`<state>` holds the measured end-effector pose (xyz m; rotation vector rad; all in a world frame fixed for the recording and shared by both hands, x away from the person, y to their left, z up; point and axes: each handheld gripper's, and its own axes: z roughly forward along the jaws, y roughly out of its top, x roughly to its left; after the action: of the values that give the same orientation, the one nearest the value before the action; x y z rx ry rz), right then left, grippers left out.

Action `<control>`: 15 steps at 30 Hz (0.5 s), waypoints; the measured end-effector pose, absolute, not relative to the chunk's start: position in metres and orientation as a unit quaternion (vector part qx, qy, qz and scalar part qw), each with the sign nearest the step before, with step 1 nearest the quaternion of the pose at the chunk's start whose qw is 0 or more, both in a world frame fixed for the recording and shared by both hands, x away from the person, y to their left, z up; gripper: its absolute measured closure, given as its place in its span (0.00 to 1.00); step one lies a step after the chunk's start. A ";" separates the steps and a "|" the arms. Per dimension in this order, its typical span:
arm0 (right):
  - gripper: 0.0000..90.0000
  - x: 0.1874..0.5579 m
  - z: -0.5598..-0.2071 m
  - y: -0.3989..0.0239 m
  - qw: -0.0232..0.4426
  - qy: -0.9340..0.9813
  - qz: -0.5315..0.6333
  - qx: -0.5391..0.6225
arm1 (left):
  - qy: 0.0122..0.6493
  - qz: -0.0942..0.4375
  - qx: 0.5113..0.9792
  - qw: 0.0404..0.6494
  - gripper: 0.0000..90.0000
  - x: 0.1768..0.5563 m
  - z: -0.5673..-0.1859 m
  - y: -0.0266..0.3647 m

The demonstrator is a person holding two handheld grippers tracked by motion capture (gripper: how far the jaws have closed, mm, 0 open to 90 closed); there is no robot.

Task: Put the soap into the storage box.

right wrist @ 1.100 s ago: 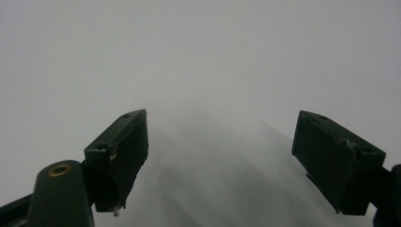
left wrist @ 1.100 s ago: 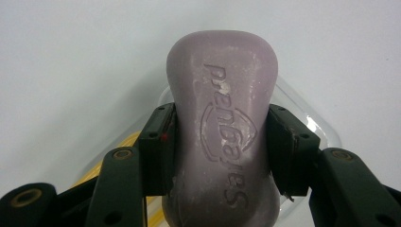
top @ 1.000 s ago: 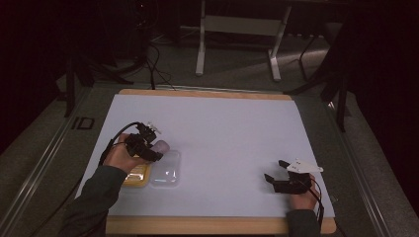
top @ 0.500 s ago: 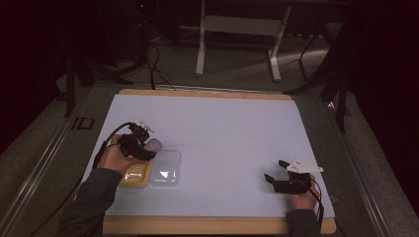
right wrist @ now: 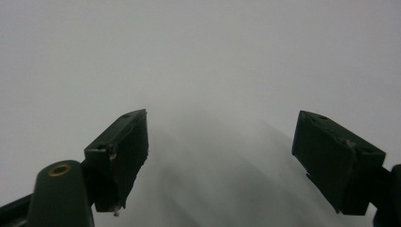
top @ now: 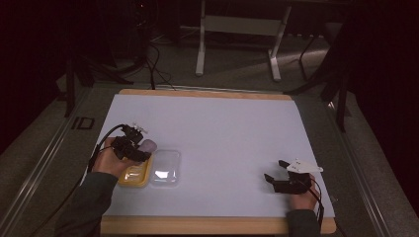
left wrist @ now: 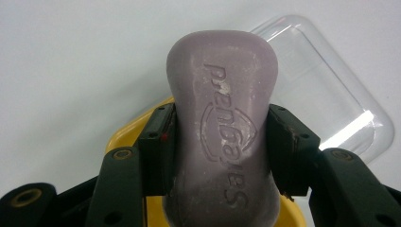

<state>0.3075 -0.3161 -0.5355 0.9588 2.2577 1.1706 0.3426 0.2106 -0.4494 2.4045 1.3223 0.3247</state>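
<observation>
Holding lilac soap bar (left wrist: 222, 132) clamped in left gripper (top: 132, 149) jaws, above yellow soap dish (top: 134, 175); clear lid (top: 165, 168) beside. Right gripper (top: 284, 178) jaws wide, empty. Remaining: place soap, fit lid.

Left hand-held gripper (left wrist: 222, 142) clamped shut; right hand-held gripper (right wrist: 220, 156) gaping, resting low.

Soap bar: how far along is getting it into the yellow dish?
Done: the clear lid lies off, beside the yellow dish. In hand: the left hand-held gripper clamps the soap bar just above the dish. Left: set it in, release, probably fit the lid. The right hand-held gripper rests open, apart.
</observation>
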 end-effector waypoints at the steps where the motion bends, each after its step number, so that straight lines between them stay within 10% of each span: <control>1: 0.21 0.308 -0.535 -0.316 0.211 0.812 0.421 0.345 | 0.474 0.114 0.853 0.188 0.54 0.341 -0.451 0.213; 15: 0.21 0.307 -0.536 -0.316 0.211 0.812 0.421 0.345 | 0.499 0.108 0.837 0.195 0.54 0.332 -0.460 0.227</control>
<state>0.3074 -0.3159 -0.5355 0.9574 2.2560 1.1695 0.3319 0.2269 -0.4598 2.3467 1.3995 0.3020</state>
